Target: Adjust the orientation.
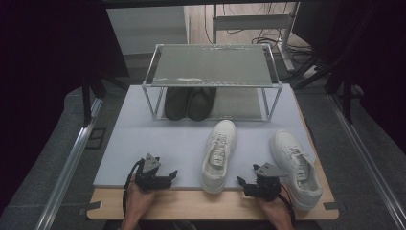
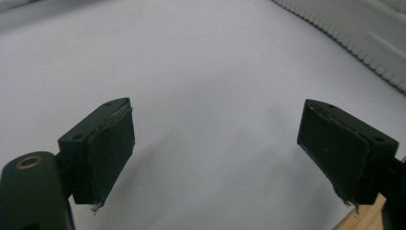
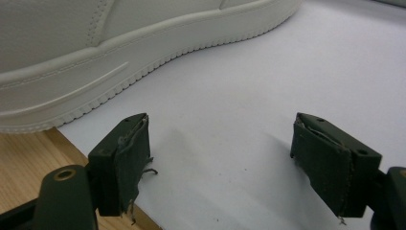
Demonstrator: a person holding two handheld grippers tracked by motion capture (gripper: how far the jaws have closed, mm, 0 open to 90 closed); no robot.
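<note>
Two white sneakers lie on the white mat point(image 1: 158, 139): one in the middle point(image 1: 218, 155) with its heel over the mat's front edge, the other at the right point(image 1: 297, 167). My left gripper point(image 1: 170, 178) rests near the front edge, left of the middle sneaker, open and empty. In the left gripper view its jaws point(image 2: 215, 148) stand wide apart over bare mat, and a ribbed sole edge point(image 2: 344, 43) runs across the upper right. My right gripper point(image 1: 243, 186) sits between the two sneakers, also open. Its own view point(image 3: 220, 158) has the middle sneaker's side point(image 3: 119, 38) close ahead.
A metal two-shelf rack point(image 1: 210, 64) stands at the back of the mat, with a pair of dark shoes point(image 1: 189, 103) on its lower shelf. The wooden table edge point(image 1: 191, 203) shows in front of the mat. Dark frame posts and rails flank the table.
</note>
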